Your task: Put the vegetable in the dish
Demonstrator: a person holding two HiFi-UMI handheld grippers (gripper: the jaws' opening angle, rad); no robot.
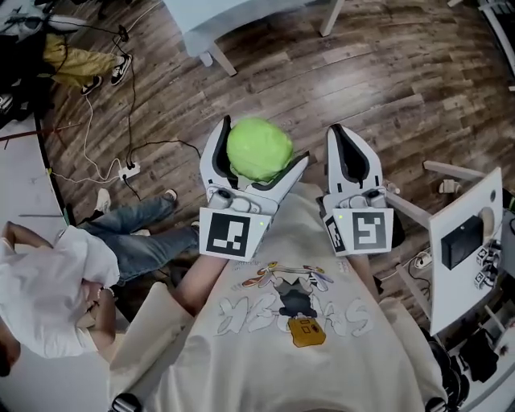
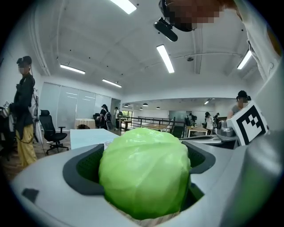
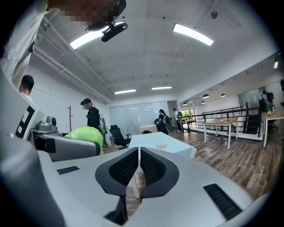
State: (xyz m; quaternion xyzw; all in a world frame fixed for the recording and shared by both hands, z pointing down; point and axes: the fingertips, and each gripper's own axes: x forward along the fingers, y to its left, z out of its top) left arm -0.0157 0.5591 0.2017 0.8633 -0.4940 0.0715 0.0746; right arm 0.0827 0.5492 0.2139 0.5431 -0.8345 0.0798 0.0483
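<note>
I hold both tongs out in front of my chest, side by side. In the head view they point to 12 o'clock and tip just a little down.

The left tongs (image 1: pixel 265 138) are spread wide and clamped on a round green cabbage (image 1: pixel 259 150). The right tongs (image 1: pixel 336 130) sit at 3 o'clock from the left ones, near them but not touching. Their jaws are pressed flat together and they are empty.

Under the tongs is a brown wood floor (image 1: pixel 386 72). A white table (image 1: pixel 241 20) stands at 12 o'clock, well apart from the tongs. In the right gripper view I can see a small flat thing on the table, but I cannot tell what it is. A person in a white shirt and jeans (image 1: pixel 64 273) is low down at 8 o'clock. A white plug strip (image 1: pixel 129 170) with thin cables lies on the floor at 10 o'clock. A white board (image 1: pixel 455 282) with a black square on it stands at 4 o'clock.

The cabbage is up in the air over the floor. It sits right between the dark pads (image 2: pixel 82 170) of the left tongs and fills the gap. From the right tongs it shows at 9 o'clock.
</note>
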